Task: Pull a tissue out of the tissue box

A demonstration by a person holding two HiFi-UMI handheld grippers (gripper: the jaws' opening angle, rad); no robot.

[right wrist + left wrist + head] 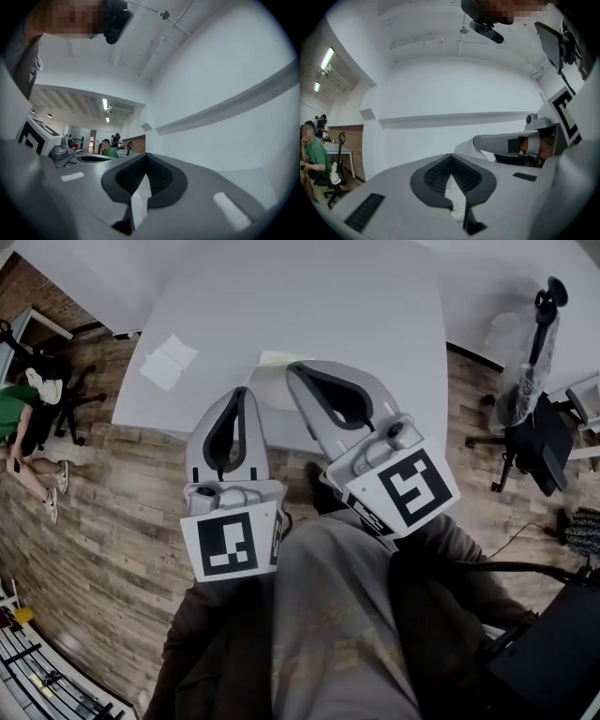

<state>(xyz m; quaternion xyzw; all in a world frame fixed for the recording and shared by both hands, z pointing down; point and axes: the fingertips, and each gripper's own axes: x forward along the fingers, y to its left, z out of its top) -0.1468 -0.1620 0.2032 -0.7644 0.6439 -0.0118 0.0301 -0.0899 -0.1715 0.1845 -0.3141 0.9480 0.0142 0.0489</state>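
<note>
The head view shows both grippers held up close to my chest, pointing toward a white table (375,315). My left gripper (239,392) is shut with nothing in it. Just right of it, my right gripper (293,367) is also shut and empty. A pale box-like shape (272,359), probably the tissue box, peeks out behind the right gripper's tip and is mostly hidden. Seen along the left gripper (450,158), the jaws meet at the tips, with the right gripper (506,143) alongside. The right gripper (145,159) likewise has its jaws together in its own view.
Loose white sheets (169,362) lie on the table's left part. A black office chair (534,432) stands at the right on the wood floor. A seated person in green (14,418) and another chair (56,390) are at the far left. A black case (553,652) sits at lower right.
</note>
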